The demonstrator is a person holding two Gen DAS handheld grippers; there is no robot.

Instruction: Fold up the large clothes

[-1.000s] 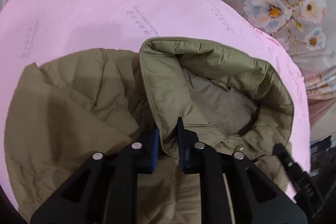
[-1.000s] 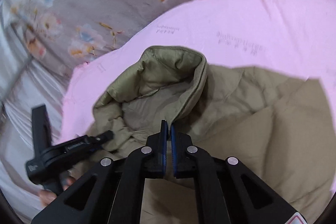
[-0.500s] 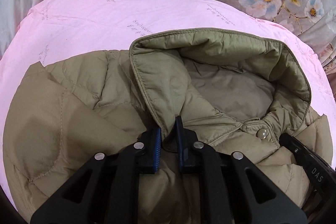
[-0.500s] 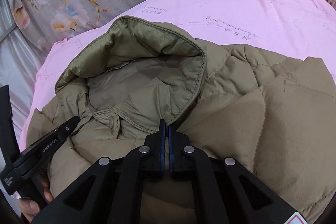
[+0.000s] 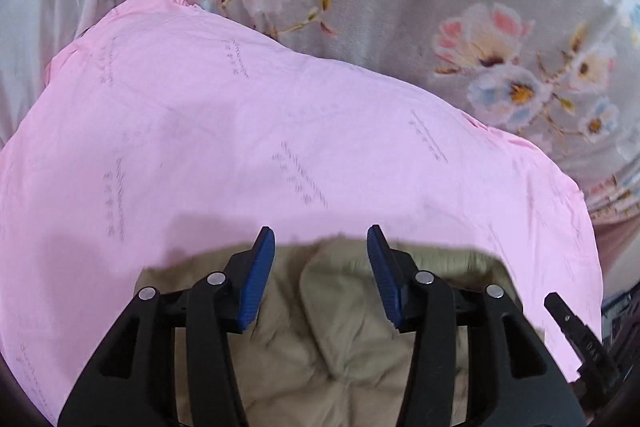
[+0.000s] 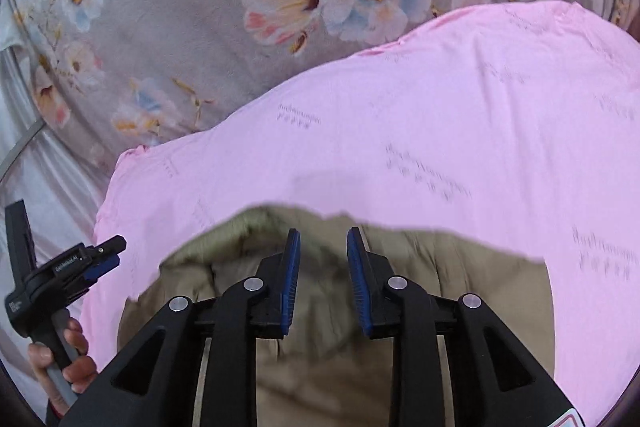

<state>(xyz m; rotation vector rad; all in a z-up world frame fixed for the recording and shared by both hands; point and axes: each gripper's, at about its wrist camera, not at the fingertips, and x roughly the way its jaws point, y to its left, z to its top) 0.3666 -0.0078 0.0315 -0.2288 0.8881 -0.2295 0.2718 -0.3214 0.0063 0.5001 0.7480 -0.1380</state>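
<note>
Both grippers, left [image 5: 320, 275] and right [image 6: 323, 279], hover with fingers wide and empty above the olive jacket [image 5: 344, 327], which lies on the pink sheet [image 5: 280, 131]. One fold appears laid; next calls for regripping an edge.

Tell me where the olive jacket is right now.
The olive jacket lies on the pink sheet, low in both wrist views, directly beneath the open left gripper and open right gripper; neither holds it.
</note>
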